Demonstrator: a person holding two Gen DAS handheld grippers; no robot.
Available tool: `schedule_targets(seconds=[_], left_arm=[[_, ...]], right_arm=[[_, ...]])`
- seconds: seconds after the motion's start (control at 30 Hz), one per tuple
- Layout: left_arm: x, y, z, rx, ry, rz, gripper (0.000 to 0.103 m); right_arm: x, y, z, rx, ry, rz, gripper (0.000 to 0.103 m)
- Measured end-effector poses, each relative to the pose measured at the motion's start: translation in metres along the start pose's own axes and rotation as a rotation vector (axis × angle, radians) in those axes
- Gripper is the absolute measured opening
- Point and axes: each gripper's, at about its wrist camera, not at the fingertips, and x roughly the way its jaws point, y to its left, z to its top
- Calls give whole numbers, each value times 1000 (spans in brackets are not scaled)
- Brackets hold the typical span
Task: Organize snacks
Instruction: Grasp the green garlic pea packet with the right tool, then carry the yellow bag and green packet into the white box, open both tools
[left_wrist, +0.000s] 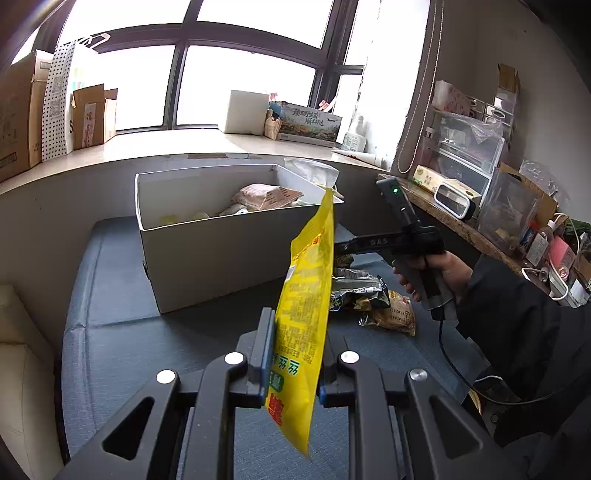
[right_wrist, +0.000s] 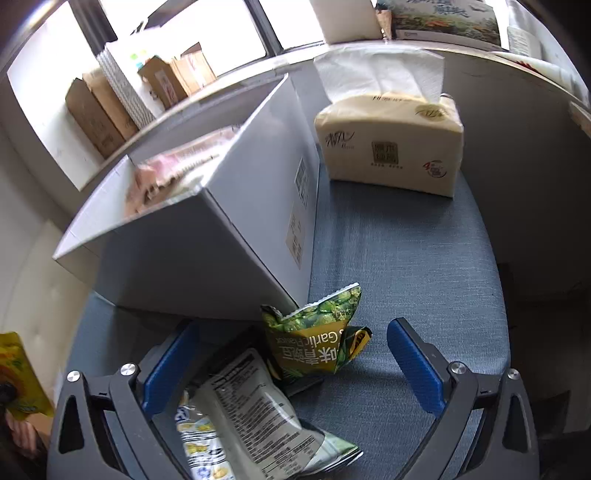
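My left gripper (left_wrist: 293, 354) is shut on a long yellow snack packet (left_wrist: 304, 302) and holds it upright above the blue cushion, in front of the white cardboard box (left_wrist: 207, 258). The box holds a pink packet (left_wrist: 266, 195) and other snacks. My right gripper (right_wrist: 291, 365) is open, its blue pads (right_wrist: 415, 369) on either side of a green garlic-pea packet (right_wrist: 314, 339) and a grey-white packet (right_wrist: 251, 413) lying beside the box (right_wrist: 207, 251). In the left wrist view the right gripper (left_wrist: 343, 249) hovers over the loose packets (left_wrist: 358, 291). The yellow packet also shows at the right wrist view's left edge (right_wrist: 18, 376).
A tissue pack (right_wrist: 388, 144) stands on the blue cushion (right_wrist: 406, 266) behind the loose snacks. An orange-brown packet (left_wrist: 393, 314) lies on the cushion. Cardboard boxes (left_wrist: 92, 114) line the windowsill. A cluttered shelf (left_wrist: 480, 192) runs along the right wall.
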Motion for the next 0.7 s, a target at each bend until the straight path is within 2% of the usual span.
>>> schedule_targets(seconds=[0.03,0.1,0.13,0.2,0.43,0.57,0.7], left_arm=[[0,1,0,-3,-2,-3,20],[0,1,0,-3,-4,-6,20],[0,1,0,0,-2,-3,20],[1,1,0,0,0,-5,20],[1,2,1,-9,-10,1,20],[2,2,5,-7,-15,2,20],[4,2,15,-7,-29,-1,20]], right_arm=[[5,0,0,-7,18,-14,94],[14,-2,-1,-9,58,-54,57],[13,-1,-1,-22,37,-80,57],[13,0,-2,-27,54,-40,54],[-6,7,-8,-75,18,-66,50],[-33,3,-10,-50,-55,-96,50],[-78,4,-16,-23,-152,-44,50]])
